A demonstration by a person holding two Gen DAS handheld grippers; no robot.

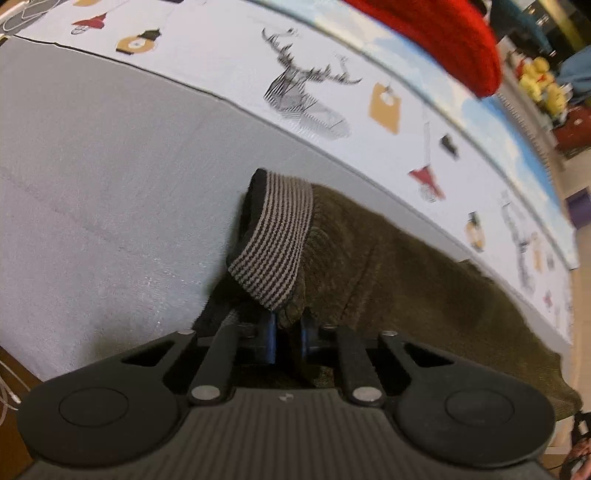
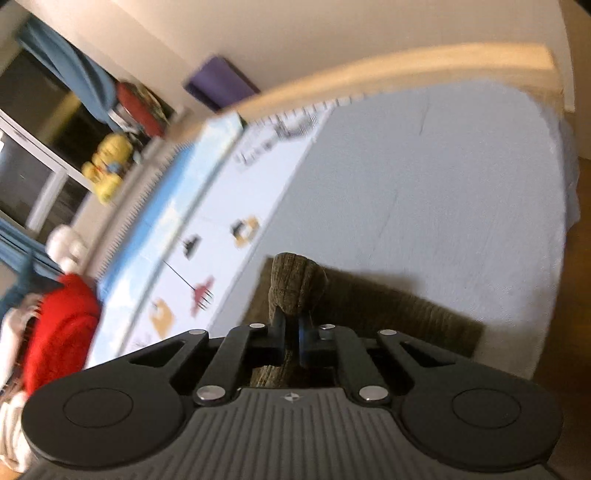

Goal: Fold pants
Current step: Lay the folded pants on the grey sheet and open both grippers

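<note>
Olive corduroy pants (image 1: pixel 406 280) lie on a grey bed sheet (image 1: pixel 110 184). Their striped waistband (image 1: pixel 275 236) is folded up and stands above my left gripper (image 1: pixel 290 325), which is shut on the olive fabric just below that band. In the right wrist view the same pants (image 2: pixel 399 314) stretch away to the right across the sheet (image 2: pixel 424 184). My right gripper (image 2: pixel 291 325) is shut on a bunched, raised fold of the fabric (image 2: pixel 295 284), lifted off the bed. That view is blurred.
A white blanket with printed figures (image 1: pixel 303 92) runs along the far side of the bed. A red garment (image 1: pixel 443 33) lies beyond it. Yellow plush toys (image 2: pixel 105 170) and a purple box (image 2: pixel 218 81) sit on the floor past the bed's wooden edge (image 2: pixel 369 70).
</note>
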